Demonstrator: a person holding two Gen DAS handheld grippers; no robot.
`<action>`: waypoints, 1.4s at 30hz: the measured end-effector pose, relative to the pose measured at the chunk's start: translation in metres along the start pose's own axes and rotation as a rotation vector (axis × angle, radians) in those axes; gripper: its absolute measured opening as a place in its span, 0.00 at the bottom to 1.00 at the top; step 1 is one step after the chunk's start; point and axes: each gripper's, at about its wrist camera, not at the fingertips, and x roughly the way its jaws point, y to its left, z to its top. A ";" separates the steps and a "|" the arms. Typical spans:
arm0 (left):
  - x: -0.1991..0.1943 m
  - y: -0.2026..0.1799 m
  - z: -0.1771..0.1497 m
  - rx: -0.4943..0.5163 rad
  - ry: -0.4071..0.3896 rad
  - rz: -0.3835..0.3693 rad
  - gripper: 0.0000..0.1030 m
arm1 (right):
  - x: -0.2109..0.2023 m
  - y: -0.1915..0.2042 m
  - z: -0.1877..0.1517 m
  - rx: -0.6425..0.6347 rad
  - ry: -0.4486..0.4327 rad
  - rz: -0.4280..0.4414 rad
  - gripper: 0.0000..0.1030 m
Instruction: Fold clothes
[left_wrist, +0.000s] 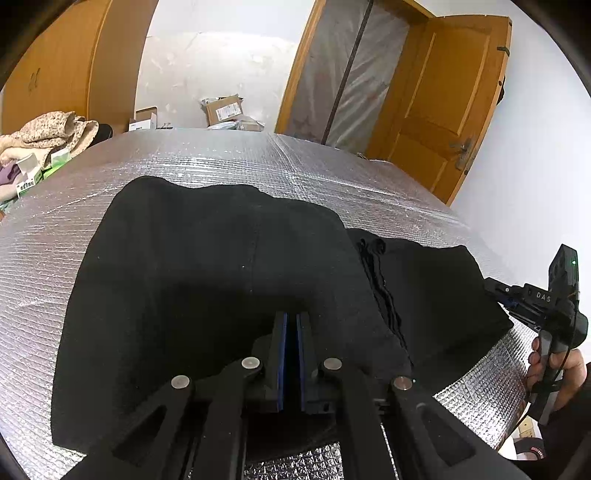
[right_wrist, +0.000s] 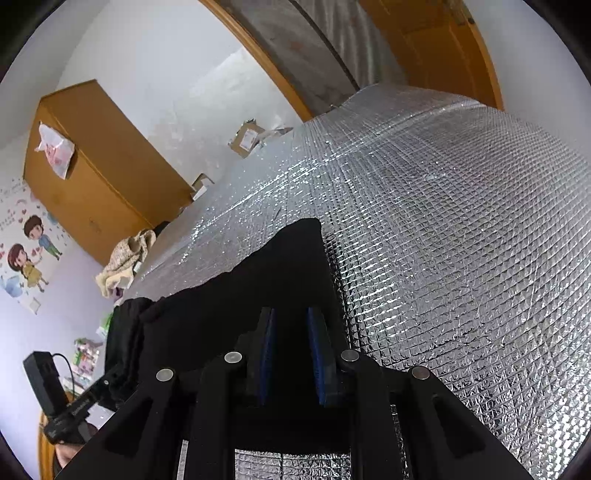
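Note:
A black garment (left_wrist: 207, 280) lies spread on the silver foil-covered table (left_wrist: 258, 162). My left gripper (left_wrist: 293, 317) is shut on the garment's near edge, its blue pads almost together with black cloth between them. The right gripper shows in the left wrist view (left_wrist: 517, 295) at the garment's right edge, held by a hand. In the right wrist view the garment (right_wrist: 266, 280) fills the middle, and my right gripper (right_wrist: 290, 325) has black cloth between its blue pads, which stand a little apart. The left gripper (right_wrist: 96, 391) shows at the lower left.
A pile of beige cloth (left_wrist: 48, 136) and small boxes (left_wrist: 29, 173) sit at the table's far left. Cardboard boxes (left_wrist: 223, 109) stand beyond the table by the wall. A wooden door (left_wrist: 454, 99) is at the back right, a wooden wardrobe (right_wrist: 99, 170) at the left.

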 end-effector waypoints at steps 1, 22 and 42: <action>0.000 -0.001 0.000 -0.001 0.000 0.000 0.04 | 0.000 0.001 0.000 -0.004 -0.001 -0.003 0.19; 0.001 -0.001 0.000 0.009 -0.002 0.012 0.04 | -0.012 -0.009 0.012 -0.022 0.033 -0.093 0.33; 0.002 0.001 0.001 -0.007 -0.003 -0.002 0.04 | 0.010 -0.005 0.024 -0.086 0.141 -0.021 0.40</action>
